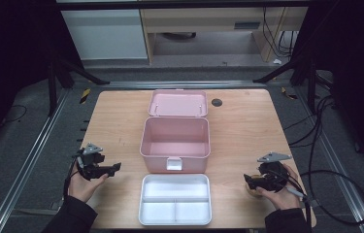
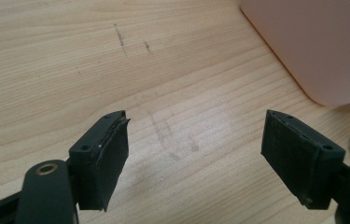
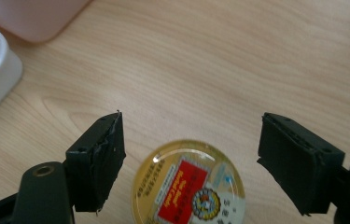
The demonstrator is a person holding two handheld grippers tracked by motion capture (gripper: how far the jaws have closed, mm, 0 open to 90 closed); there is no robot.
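A small round tin with a clear gold lid and a red label lies flat on the wooden table, low between the jaws of my right gripper, which is open and not touching it. In the high view the tin peeks out beneath the right gripper at the table's front right. My left gripper is open over bare wood at the front left, with nothing between its fingers. An open pink box stands mid-table with its lid behind it.
A white divided tray sits at the front edge between the two hands. A small dark disc lies at the far right of the table. Cables trail off the right side. The pink box corner is close to the left gripper.
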